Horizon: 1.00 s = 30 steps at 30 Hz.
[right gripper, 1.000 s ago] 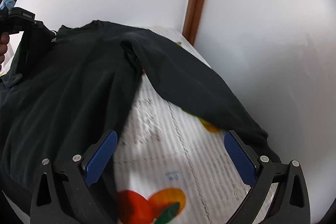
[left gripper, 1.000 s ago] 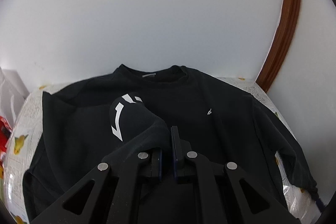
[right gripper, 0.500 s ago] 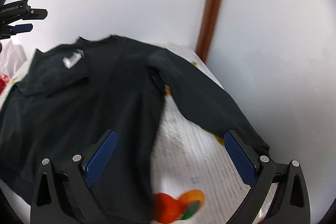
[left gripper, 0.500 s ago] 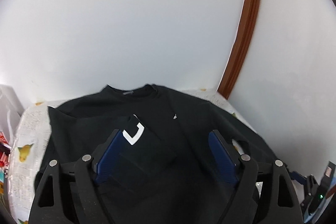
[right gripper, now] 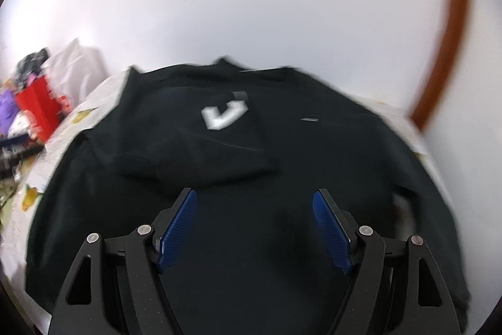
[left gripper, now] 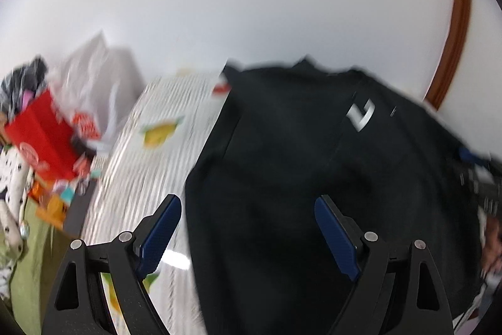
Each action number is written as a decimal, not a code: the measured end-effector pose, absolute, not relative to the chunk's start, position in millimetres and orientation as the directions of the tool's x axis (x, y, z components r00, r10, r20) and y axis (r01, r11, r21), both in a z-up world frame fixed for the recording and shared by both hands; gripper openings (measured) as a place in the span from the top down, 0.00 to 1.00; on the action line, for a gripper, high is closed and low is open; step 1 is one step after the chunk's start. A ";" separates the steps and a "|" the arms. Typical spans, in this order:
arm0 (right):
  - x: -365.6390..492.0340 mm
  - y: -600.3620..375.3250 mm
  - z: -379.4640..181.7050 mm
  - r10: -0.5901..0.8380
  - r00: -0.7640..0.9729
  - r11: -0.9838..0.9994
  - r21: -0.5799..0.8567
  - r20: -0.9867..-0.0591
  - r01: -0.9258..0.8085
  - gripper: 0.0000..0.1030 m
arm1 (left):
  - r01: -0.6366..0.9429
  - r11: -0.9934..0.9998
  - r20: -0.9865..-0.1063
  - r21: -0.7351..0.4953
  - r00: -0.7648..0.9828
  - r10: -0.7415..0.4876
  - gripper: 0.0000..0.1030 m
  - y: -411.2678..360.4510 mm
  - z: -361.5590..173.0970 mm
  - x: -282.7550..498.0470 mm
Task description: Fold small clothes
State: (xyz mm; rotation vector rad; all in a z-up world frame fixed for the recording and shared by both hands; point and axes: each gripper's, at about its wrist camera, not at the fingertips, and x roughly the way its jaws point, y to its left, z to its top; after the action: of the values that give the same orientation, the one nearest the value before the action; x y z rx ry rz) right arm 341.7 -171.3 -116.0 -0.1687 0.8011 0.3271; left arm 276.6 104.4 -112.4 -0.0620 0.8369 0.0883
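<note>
Black sweatshirt flat on fruit-print tablecloth, collar at far side by wall. One sleeve folded across chest, white mark up. L gripper and R gripper: jaws wide apart, both above shirt, holding nothing. Red box, white bag far left. Frames blurred.

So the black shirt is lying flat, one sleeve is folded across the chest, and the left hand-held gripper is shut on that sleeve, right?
Not quite. The left hand-held gripper is open and holds nothing, as the left wrist view shows. The black shirt does lie flat with the sleeve folded across the chest.
</note>
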 end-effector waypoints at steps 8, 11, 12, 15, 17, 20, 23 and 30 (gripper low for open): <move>389.4 -76.7 -173.0 0.176 0.591 0.888 -0.133 -0.787 -0.441 0.23 | -0.097 0.994 -0.808 -0.055 0.589 0.013 0.17 130.2 -173.2 255.3; 402.4 -63.0 -187.0 0.151 0.586 0.887 -0.153 -0.796 -0.436 0.23 | -0.092 0.994 -0.814 -0.057 0.581 0.007 0.17 132.0 -183.4 256.4; 407.9 -59.7 -190.7 0.141 0.587 0.888 -0.160 -0.797 -0.432 0.24 | -0.093 0.994 -0.817 -0.059 0.577 0.006 0.17 131.5 -185.7 256.9; 414.8 -65.3 -187.2 0.155 0.580 0.897 -0.133 -0.800 -0.423 0.49 | -0.104 0.992 -0.825 -0.076 0.565 -0.004 0.17 132.9 -189.7 257.5; 417.9 -72.8 -181.1 0.177 0.572 0.898 -0.106 -0.801 -0.427 0.83 | -0.106 0.992 -0.819 -0.063 0.574 0.009 0.17 132.2 -189.3 254.7; 422.4 -103.6 -155.6 0.226 0.588 0.914 -0.039 -0.777 -0.403 0.84 | -0.104 0.993 -0.818 -0.047 0.575 0.021 0.17 130.6 -189.4 252.4; 423.2 -150.4 -119.1 0.210 0.675 0.950 -0.015 -0.707 -0.312 0.84 | -0.108 0.994 -0.815 -0.035 0.578 0.034 0.17 130.8 -189.4 250.0; 449.8 -281.8 -96.9 0.090 0.711 0.995 0.089 -0.697 -0.039 0.84 | -0.135 0.990 -0.823 -0.033 0.565 0.050 0.17 132.5 -185.7 244.9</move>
State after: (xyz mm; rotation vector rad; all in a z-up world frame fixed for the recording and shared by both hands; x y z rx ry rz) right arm 449.8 -281.8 -96.9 0.0698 0.7762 0.0714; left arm 244.9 132.5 -185.8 -0.0958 0.9641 0.1093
